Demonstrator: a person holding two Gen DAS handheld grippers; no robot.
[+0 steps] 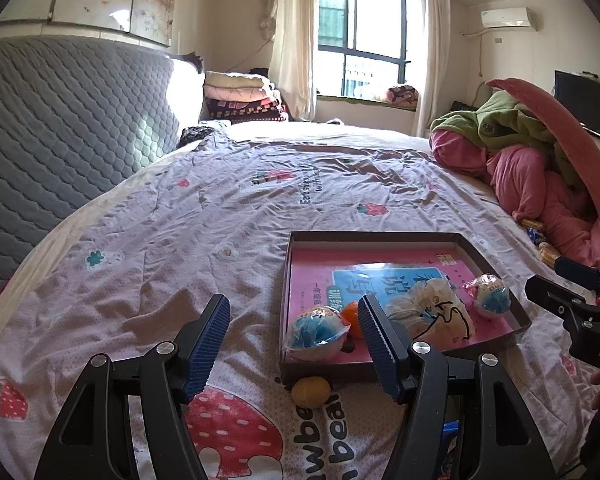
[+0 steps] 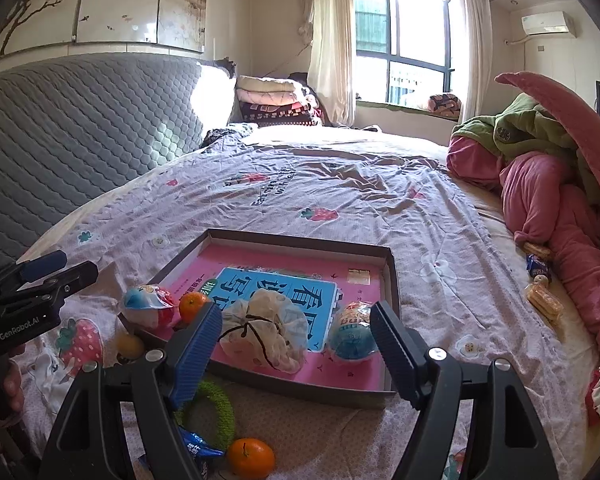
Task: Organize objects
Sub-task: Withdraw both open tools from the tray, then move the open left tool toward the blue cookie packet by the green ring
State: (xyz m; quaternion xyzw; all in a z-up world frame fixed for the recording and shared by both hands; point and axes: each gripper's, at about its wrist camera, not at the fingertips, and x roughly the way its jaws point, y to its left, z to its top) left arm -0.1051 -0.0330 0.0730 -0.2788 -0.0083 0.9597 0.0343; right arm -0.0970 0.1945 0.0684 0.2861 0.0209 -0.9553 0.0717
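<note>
blue-padded left tongs (image 1: 294, 346) wide open, empty, right tongs (image 2: 296, 354) likewise, above brown tray (image 2: 300, 394)

A grey quilted headboard (image 2: 80, 128), folded blankets (image 2: 276, 100), curtained window (image 2: 404, 40) and wall air conditioner (image 1: 508, 18).

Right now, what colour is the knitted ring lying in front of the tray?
Green. The knitted ring shows best in the right wrist view, just before the tray.
</note>
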